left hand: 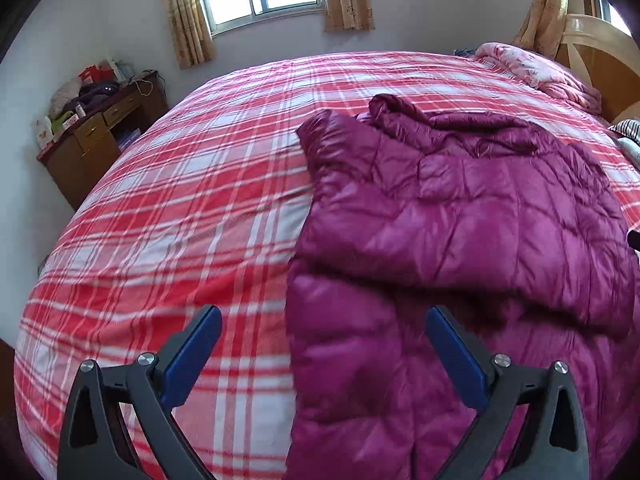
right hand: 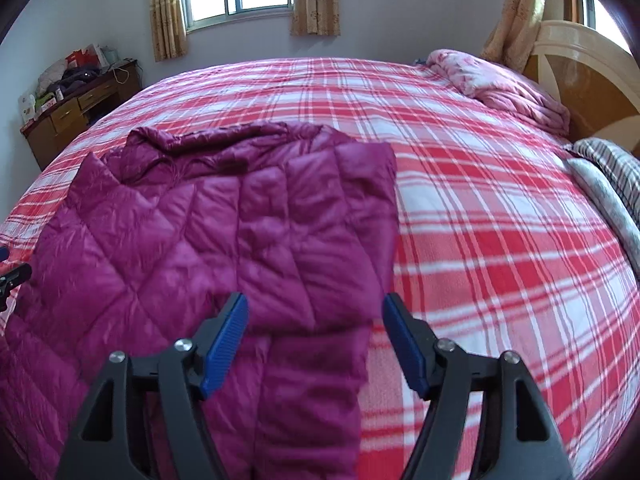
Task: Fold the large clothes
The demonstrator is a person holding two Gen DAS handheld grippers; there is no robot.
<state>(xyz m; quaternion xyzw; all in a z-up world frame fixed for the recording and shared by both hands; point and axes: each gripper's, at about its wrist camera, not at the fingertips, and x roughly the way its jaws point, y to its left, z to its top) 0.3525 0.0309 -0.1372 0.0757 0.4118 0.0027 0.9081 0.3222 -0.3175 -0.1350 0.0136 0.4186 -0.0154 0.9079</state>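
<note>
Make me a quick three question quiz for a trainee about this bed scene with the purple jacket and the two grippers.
1. True or false: the left gripper is clamped on the purple jacket.
2. What pattern covers the bedspread? A plaid, B dots, C plain.
3. Fill in: the right gripper stands ____ above the jacket's edge.

Key: 1 false, both its pads are apart with nothing pinched. 2 A. 3 open.
</note>
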